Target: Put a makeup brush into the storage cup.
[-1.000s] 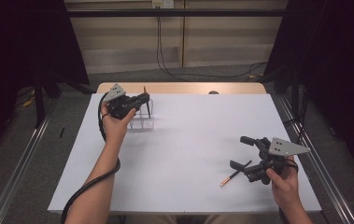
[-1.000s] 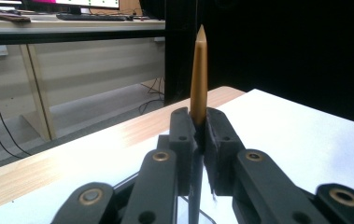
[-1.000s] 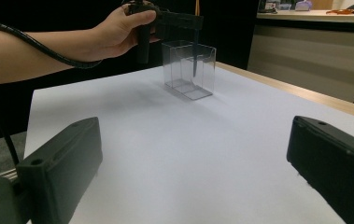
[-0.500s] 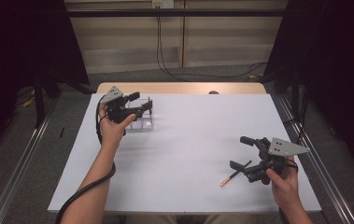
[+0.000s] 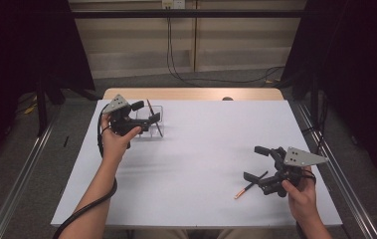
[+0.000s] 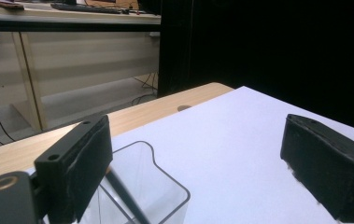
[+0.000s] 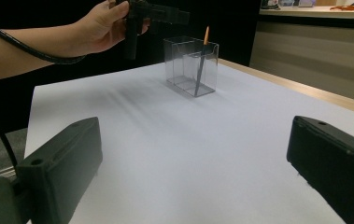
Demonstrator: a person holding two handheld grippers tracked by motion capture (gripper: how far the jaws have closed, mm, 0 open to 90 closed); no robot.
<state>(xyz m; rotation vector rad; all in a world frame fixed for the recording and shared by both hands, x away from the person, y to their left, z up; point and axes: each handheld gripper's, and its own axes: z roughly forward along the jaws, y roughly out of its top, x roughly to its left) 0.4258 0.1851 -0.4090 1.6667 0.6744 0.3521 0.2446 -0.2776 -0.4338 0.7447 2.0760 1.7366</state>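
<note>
Clear plastic forms the holder (image 5: 148, 122) just below and beside the left gripper (image 5: 146, 112), whose jaws have just been opening and stand wide with nothing between them; a dark pencil (image 5: 154, 118) leans inside it. On the white counter (image 5: 201, 149), another pencil (image 5: 249, 185) lies beneath the right gripper (image 5: 256, 163), its jaws wide apart, gripping nothing.
</note>
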